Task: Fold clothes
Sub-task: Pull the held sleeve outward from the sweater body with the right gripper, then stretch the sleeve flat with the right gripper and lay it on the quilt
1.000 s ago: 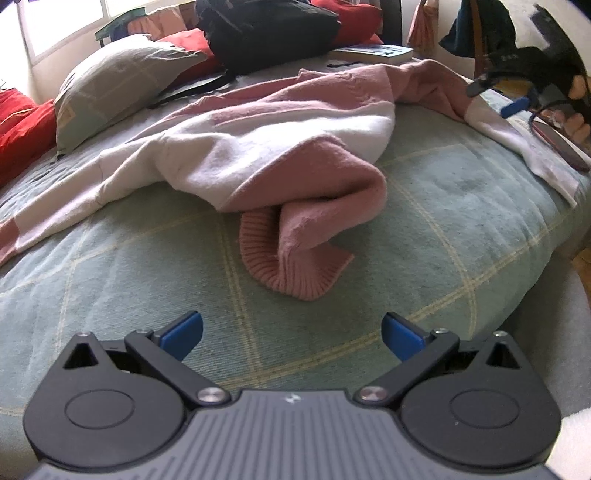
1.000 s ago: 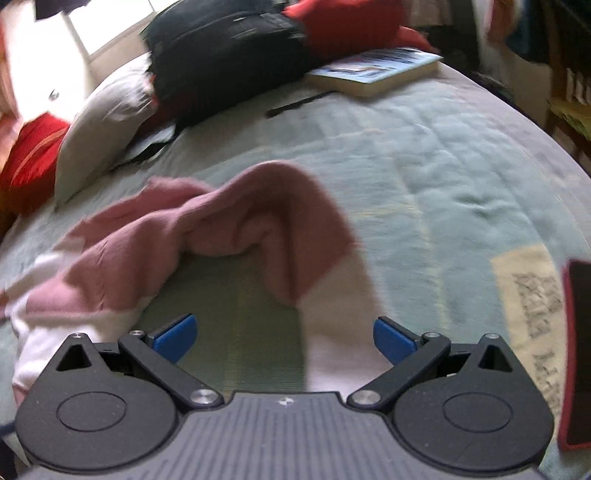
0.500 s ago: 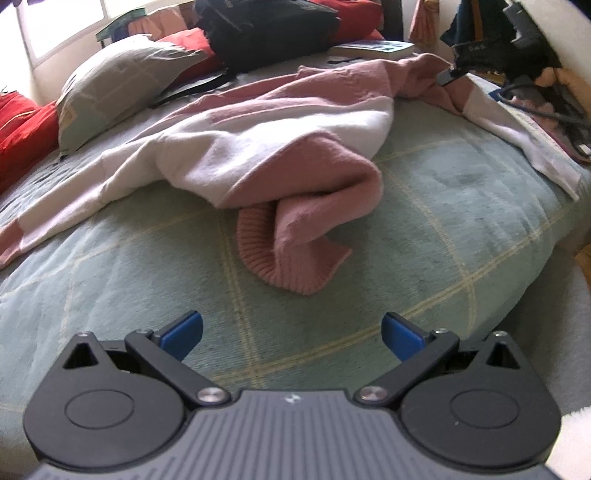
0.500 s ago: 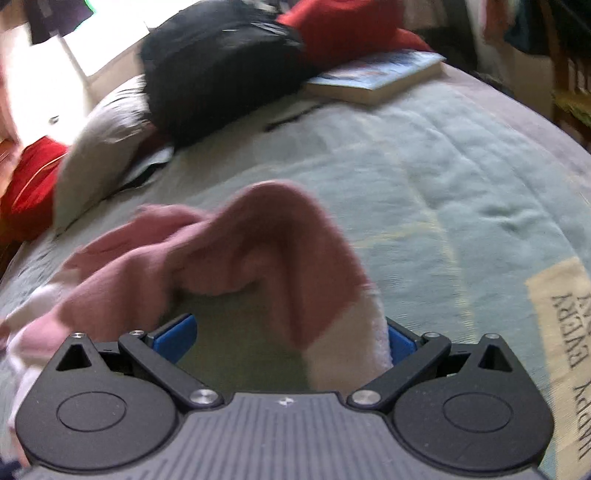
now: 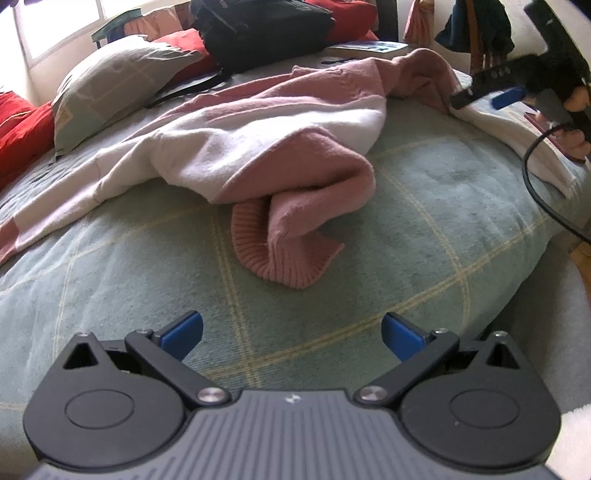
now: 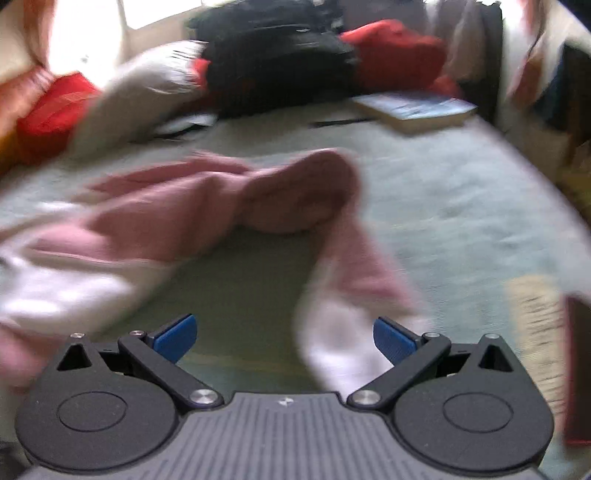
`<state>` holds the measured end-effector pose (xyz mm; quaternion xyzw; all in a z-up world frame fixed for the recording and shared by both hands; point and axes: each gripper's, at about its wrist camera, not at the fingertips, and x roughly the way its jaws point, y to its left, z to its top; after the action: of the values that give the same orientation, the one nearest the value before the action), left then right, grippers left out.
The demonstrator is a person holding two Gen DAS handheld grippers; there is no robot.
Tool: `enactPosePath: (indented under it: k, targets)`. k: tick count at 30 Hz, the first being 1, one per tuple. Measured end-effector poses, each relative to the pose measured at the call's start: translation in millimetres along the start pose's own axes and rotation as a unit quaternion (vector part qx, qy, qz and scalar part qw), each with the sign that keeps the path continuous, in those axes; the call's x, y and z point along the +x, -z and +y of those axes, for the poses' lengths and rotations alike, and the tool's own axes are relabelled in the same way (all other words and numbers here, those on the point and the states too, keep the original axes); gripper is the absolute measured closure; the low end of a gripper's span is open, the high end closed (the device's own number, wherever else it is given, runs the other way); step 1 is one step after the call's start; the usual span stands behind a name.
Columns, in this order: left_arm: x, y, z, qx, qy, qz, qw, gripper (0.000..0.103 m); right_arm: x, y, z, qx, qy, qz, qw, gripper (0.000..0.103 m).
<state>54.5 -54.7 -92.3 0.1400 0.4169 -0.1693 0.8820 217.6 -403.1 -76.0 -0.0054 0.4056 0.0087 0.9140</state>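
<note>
Both claws are standing wide open, gripping nothing. Left claw (image 5: 291,334) is hovering over bare green bedspread (image 5: 424,236) near the bed's edge, its blue pads (image 5: 183,330) well apart, with the ribbed pink cuff (image 5: 266,254) of the sweater lying just beyond the fingertips. Right claw (image 6: 282,334) is hovering over a white stretch of sleeve (image 6: 340,347), which is running between the spread fingers close to the right pad; this view is blurred. Spreading out beyond, the pink and white sweater (image 5: 236,136) is lying crumpled across the middle of the bed, one sleeve trailing off to the left. Farther back, a grey pillow (image 5: 110,81), red cushions (image 5: 22,129), a black backpack (image 5: 258,29) and a book (image 6: 413,107) are sitting at the far side.
</note>
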Motion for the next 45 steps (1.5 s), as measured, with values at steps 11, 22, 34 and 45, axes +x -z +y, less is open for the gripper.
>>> enactPosePath:
  k: [11, 22, 34, 45]
  targets:
    - [5, -2, -4, 0.006, 0.000, 0.006, 1.0000, 0.001, 49, -11, -51, 0.082, 0.171, 0.057, 0.980, 0.000]
    - [10, -2, -7, 0.009, 0.005, 0.011, 0.9999, 0.001, 58, -22, -78, 0.091, 0.210, 0.069, 0.971, 0.000]
    - [15, -4, -5, 0.003, -0.001, 0.018, 0.9998, 0.001, 64, -79, -141, 0.133, 0.268, -0.009, 0.954, 0.000]
    - [20, -10, -5, 0.002, -0.005, 0.021, 0.9998, 0.001, 71, -131, -170, 0.104, 0.267, -0.028, 0.958, 0.000]
